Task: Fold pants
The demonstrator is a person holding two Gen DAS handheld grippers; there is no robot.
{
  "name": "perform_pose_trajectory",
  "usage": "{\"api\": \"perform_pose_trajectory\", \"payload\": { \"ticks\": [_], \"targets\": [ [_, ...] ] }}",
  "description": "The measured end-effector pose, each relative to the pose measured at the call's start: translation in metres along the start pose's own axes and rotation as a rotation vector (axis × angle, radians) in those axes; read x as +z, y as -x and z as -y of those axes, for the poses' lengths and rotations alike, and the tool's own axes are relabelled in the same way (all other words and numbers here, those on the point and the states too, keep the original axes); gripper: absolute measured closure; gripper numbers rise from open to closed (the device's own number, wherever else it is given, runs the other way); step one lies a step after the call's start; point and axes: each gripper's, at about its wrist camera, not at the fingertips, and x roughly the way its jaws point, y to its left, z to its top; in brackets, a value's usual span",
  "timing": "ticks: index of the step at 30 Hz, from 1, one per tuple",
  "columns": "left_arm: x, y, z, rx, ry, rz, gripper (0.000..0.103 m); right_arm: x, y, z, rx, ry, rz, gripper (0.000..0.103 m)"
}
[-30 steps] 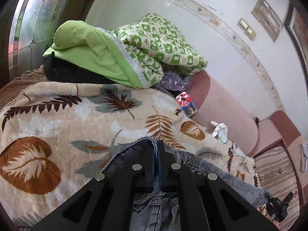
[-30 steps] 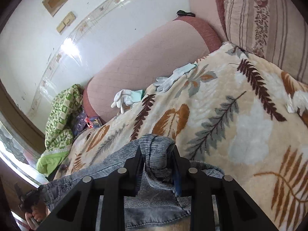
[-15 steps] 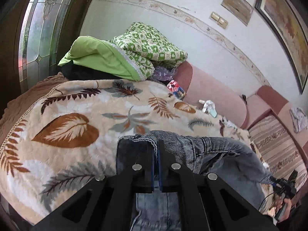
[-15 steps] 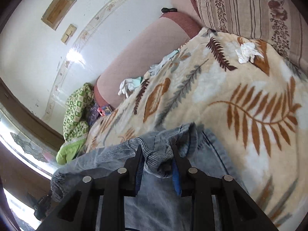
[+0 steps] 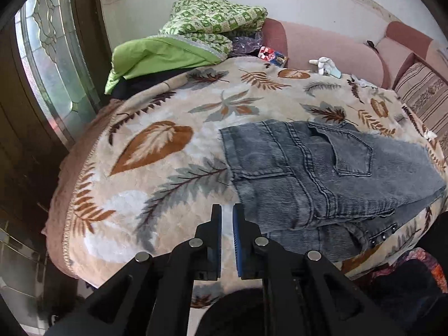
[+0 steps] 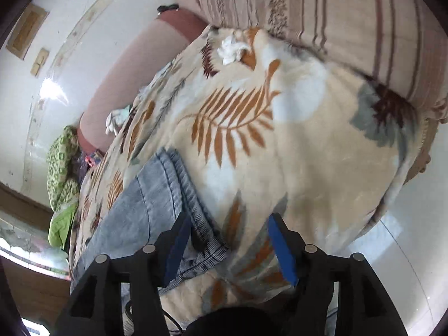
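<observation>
The grey denim pants lie on the leaf-print blanket that covers the sofa, seat side up with 2 back pockets showing, and already doubled into a compact, roughly rectangular stack whose lower layers peek out at the near edge. Neither tool has hold of them. The left gripper hangs just beside the near left corner of the stack, its blue pads almost together with only a slim gap and nothing between them. The right gripper has its jaws spread wide; its left pad sits at the folded end of the pants, where a ribbed hem edge curls out, though whether pad and cloth touch cannot be told. By the look of it, a fold has just been laid down and let go, so the step in hand is the release and the check of the result. The stack looks uneven: the near edge shows loose layers and the hem end is rumpled. The next move likely calls for either smoothing those edges flat or taking 1 more fold, which would mean opening the left tool, pinching both corners of 1 short end through all layers, and carrying that end over evenly so the thick denim does not slide apart.
</observation>
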Motion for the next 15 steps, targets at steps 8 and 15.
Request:
{"api": "perform_pose_trajectory", "payload": {
  "ticks": [8, 15],
  "targets": [
    [0.030, 0.028, 0.022, -0.094, 0.037, 0.136, 0.094, -0.012, -0.014, -0.086, 0.169, 0.185, -0.013, 0.042],
    [0.057, -0.012, 0.121, -0.258, -0.038, 0.086, 0.063, -0.073, -0.081, -0.173, 0.190, 0.364, -0.179, 0.042]
  ]
}}
